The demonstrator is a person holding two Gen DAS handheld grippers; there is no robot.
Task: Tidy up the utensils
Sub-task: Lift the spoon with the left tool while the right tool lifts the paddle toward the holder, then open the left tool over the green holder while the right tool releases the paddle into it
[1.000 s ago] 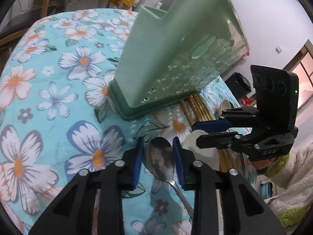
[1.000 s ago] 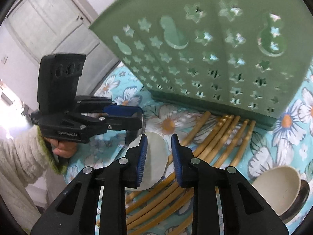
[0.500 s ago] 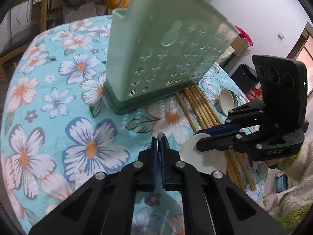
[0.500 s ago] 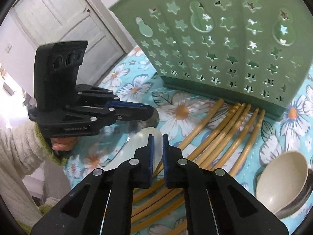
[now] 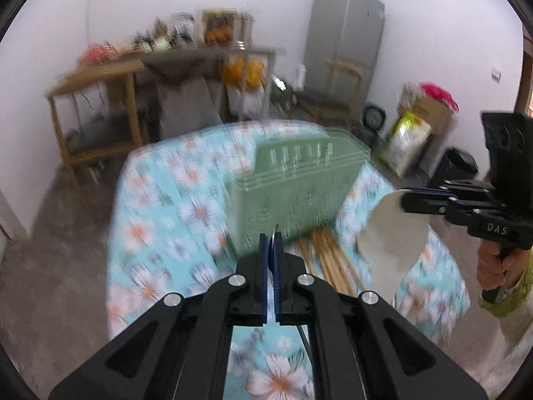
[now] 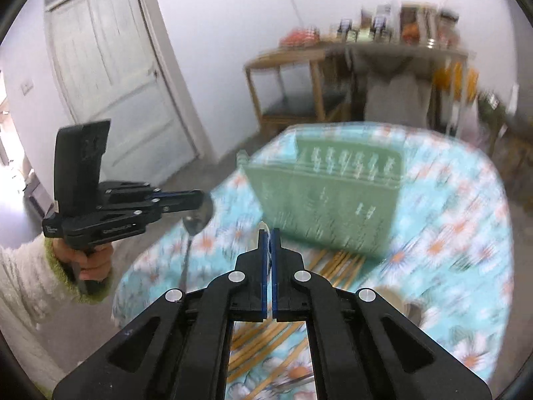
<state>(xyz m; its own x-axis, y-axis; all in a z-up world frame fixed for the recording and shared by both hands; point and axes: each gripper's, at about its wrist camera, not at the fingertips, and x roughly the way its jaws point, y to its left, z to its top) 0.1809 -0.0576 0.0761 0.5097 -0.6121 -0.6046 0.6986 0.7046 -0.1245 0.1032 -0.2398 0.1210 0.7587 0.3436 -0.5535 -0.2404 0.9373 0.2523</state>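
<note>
Both grippers hang above the floral table, each shut on a spoon. My left gripper [image 5: 271, 238] pinches the bowl of a metal spoon [image 6: 199, 215], whose handle hangs down; the right wrist view shows this gripper [image 6: 200, 200] at the left. My right gripper [image 6: 268, 235] clamps a cream spoon [image 5: 393, 236] by its bowl; in the left wrist view it [image 5: 404, 200] sits at the right. Below and ahead stands the green perforated utensil holder [image 5: 293, 196] [image 6: 326, 200]. Bamboo chopsticks [image 5: 329, 260] [image 6: 339, 263] lie on the cloth in front of it.
Another cream spoon [image 6: 394, 296] lies at the table's near right beside the chopsticks. Beyond the round table [image 5: 150, 206] are a wooden shelf table [image 5: 96, 76], a chair and a grey fridge [image 5: 343, 36]. A white door [image 6: 110, 76] is at the left.
Both grippers closed on their spoons on the table and then rose, lifting the spoons. The holder and chopsticks now lie farther below, and the room has come into view.
</note>
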